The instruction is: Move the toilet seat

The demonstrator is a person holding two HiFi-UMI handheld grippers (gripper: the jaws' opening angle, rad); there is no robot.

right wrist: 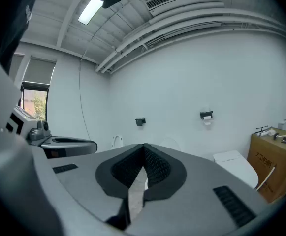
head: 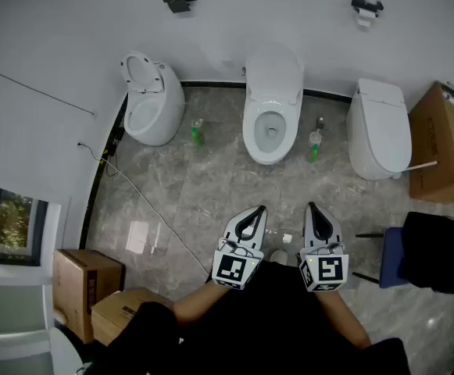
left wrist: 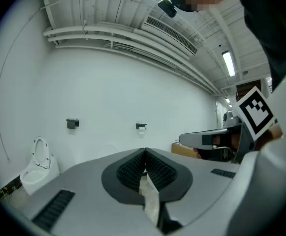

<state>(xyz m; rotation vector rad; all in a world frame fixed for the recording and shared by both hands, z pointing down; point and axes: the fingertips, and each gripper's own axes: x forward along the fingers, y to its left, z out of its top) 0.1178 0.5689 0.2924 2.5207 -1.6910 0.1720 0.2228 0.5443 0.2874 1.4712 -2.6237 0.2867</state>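
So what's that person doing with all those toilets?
A person stands back from three toilets, holding a left gripper and a right gripper. Both are shut and empty, and nothing has been touched yet. The left toilet and the middle toilet stand open. The right toilet has its lid down.

12 o'clock: bare floor (head: 230,190) runs up to the middle toilet (head: 272,108).
11 o'clock: green bottle (head: 198,133) beside the bowl.
1 o'clock: second bottle (head: 314,145).
10 o'clock: cable (head: 150,207) crossing the tiles.
3 o'clock: chair (head: 430,252), close in.
8 o'clock: boxes (head: 86,283).
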